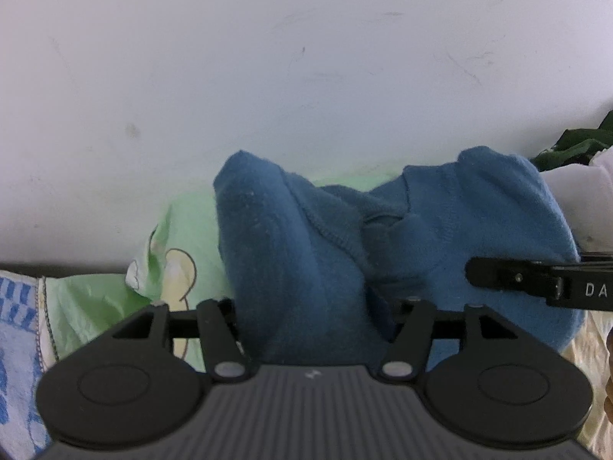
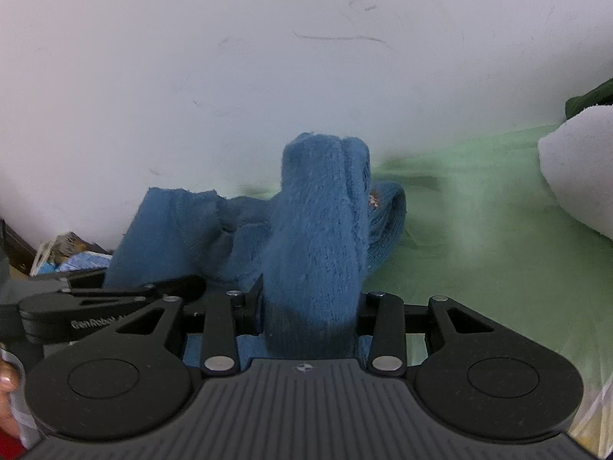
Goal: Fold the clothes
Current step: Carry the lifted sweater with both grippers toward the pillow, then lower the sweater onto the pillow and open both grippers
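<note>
On the pale green printed bedsheet (image 1: 99, 299), the left gripper (image 1: 306, 318) straddles a fold of the fuzzy blue fleece garment (image 1: 291, 253); whether it pinches I cannot tell. The right gripper (image 2: 310, 306) is clamped on another bunched fold, standing upright before the white wall (image 2: 268, 57).

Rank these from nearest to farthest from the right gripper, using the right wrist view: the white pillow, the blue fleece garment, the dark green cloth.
1. Blue fleece garment: bunched between the jaws of the right gripper, centre.
2. White pillow: on the green sheet, far right.
3. Dark green cloth: behind the pillow, at the right edge by the wall.
</note>
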Tool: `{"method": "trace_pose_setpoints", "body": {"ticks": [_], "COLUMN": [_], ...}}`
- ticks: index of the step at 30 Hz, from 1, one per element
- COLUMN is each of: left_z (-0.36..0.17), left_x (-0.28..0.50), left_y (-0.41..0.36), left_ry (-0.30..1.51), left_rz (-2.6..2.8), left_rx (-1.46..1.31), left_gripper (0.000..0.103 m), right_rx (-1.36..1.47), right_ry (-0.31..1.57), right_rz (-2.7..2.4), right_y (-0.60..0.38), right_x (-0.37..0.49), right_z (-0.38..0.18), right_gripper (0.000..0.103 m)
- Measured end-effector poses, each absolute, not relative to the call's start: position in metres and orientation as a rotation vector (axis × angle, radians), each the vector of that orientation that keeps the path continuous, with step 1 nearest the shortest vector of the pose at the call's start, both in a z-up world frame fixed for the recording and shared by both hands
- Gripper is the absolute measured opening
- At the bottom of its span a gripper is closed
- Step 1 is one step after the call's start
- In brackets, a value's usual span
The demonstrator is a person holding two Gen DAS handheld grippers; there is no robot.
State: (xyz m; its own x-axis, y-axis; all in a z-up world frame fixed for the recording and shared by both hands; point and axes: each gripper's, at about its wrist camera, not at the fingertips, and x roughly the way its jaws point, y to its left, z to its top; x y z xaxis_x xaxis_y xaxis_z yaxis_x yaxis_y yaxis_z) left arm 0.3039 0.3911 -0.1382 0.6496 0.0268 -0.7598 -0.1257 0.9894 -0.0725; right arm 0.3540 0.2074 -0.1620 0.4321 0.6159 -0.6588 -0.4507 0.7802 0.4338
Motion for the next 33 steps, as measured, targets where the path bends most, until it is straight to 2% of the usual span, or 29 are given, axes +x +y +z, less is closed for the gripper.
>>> {"method": "trace_pose_setpoints", "body": {"ticks": [4, 6, 10, 12, 15, 19, 20, 21, 22, 23, 25, 26, 32, 33], "left_z": [-0.141, -0.145, -0.144, -0.138, -0.123, -0.100, -0.093, -0.086, -0.082, -0.081, -0.085, -0.091, -0.122, -0.127], "left_x": [0.301, 0.299, 0.299, 0.295, 0.275, 0.253, 0.244, 0.236, 0.231, 0.230, 0.232, 0.237, 0.271, 0.274], "left_y": [0.389, 0.391, 0.398, 0.397, 0.390, 0.401, 0.404, 0.406, 0.404, 0.399, 0.386, 0.380, 0.359, 0.361], "left_ry": [0.847, 0.848, 0.841, 0.837, 0.760, 0.718, 0.686, 0.656, 0.640, 0.643, 0.656, 0.668, 0.668, 0.670], "left_rz": [0.085, 0.096, 0.107, 0.132, 0.158, 0.313, 0.327, 0.336, 0.323, 0.306, 0.276, 0.262, 0.340, 0.360], "left_rx": [-0.124, -0.130, -0.124, -0.105, -0.013, 0.022, -0.013, -0.046, -0.069, -0.078, -0.088, -0.085, -0.041, -0.034], "left_gripper": [0.069, 0.080, 0.084, 0.093, 0.096, 0.098, 0.095, 0.077, 0.068, 0.052, 0.041, 0.034, 0.034, 0.037], "right_rx": [0.177, 0.140, 0.060, 0.017, -0.001, -0.034, -0.045, -0.055, -0.064, -0.073, -0.098, -0.097, -0.109, -0.116], "right_ry": [0.910, 0.900, 0.877, 0.856, 0.810, 0.674, 0.632, 0.607, 0.588, 0.569, 0.585, 0.588, 0.535, 0.534], "right_rz": [0.661, 0.656, 0.629, 0.613, 0.574, 0.483, 0.481, 0.499, 0.521, 0.544, 0.564, 0.562, 0.520, 0.512], "right_y": [0.218, 0.219, 0.213, 0.197, 0.195, 0.180, 0.178, 0.180, 0.183, 0.187, 0.197, 0.200, 0.221, 0.222], "right_x": [0.348, 0.345, 0.340, 0.335, 0.326, 0.311, 0.307, 0.302, 0.297, 0.292, 0.289, 0.291, 0.308, 0.312], "right_z": [-0.164, -0.163, -0.156, -0.146, -0.130, -0.102, -0.095, -0.091, -0.088, -0.085, -0.088, -0.091, -0.119, -0.123], "right_gripper": [0.043, 0.047, 0.054, 0.056, 0.056, 0.061, 0.061, 0.057, 0.050, 0.045, 0.026, 0.024, 0.023, 0.024]}}
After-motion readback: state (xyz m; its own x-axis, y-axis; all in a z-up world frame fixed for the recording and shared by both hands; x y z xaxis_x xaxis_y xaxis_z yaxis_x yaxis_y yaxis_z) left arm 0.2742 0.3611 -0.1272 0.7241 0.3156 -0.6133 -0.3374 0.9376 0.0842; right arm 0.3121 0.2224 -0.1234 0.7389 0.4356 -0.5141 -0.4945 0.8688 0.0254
